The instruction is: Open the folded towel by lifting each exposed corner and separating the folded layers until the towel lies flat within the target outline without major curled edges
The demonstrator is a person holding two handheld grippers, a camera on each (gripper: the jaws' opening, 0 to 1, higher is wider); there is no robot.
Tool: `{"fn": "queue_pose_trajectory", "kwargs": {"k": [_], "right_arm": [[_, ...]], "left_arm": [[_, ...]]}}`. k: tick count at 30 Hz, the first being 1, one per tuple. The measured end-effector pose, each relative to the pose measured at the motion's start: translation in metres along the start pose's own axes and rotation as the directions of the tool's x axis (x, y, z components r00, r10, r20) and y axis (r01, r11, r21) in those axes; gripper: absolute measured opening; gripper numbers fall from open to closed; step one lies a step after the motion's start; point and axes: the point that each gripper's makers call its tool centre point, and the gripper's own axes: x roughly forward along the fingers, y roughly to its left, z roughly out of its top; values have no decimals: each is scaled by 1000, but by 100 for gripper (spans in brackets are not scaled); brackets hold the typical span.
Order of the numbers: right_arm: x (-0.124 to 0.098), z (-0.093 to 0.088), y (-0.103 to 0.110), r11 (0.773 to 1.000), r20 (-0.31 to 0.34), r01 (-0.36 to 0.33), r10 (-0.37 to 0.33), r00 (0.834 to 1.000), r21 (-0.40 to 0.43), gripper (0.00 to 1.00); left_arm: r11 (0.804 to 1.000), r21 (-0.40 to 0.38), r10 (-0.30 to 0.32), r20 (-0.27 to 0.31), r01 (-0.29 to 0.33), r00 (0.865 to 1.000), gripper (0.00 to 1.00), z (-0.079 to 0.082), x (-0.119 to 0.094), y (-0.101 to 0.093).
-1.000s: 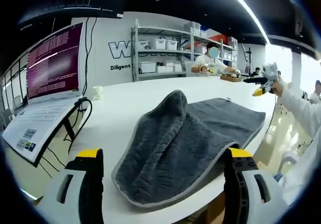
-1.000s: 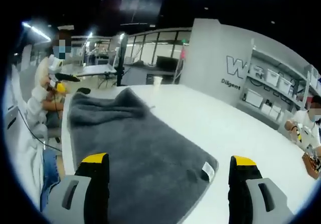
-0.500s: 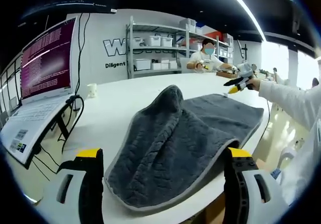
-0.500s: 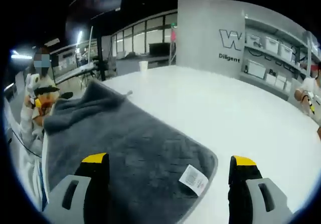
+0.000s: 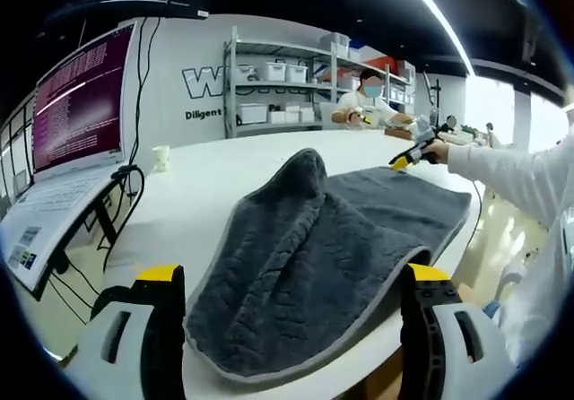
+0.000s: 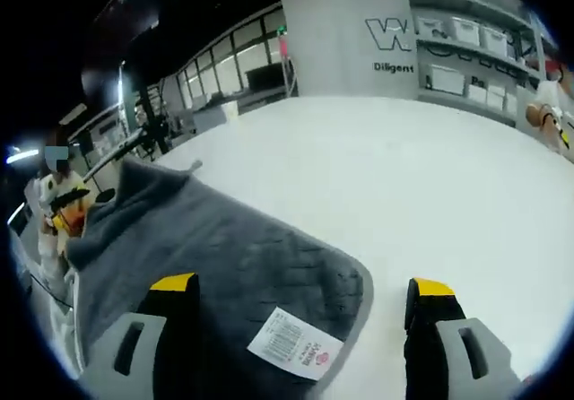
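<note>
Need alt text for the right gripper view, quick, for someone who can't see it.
A dark grey towel lies on a white table, its rounded corner with a white care label between the open right gripper jaws. The towel's far end is bunched up.

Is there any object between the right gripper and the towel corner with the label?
Nothing visible stands between them. In the right gripper view, the right gripper is open just above the towel, whose corner with the white label lies between its jaws on the bare white table.
</note>
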Motion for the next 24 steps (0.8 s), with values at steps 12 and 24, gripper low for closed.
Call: {"fn": "queue_pose_trajectory", "kwargs": {"k": [12, 24], "right_arm": [[6, 2, -35, 993, 7, 110, -109, 994, -41, 47], [-1, 1, -48, 978, 5, 132, -133, 991, -161, 6]], "left_arm": [[1000, -15, 4, -8, -4, 1000, 100, -4, 4, 4], [1000, -27, -3, -24, 2, 1000, 100, -8, 8, 4]]}}
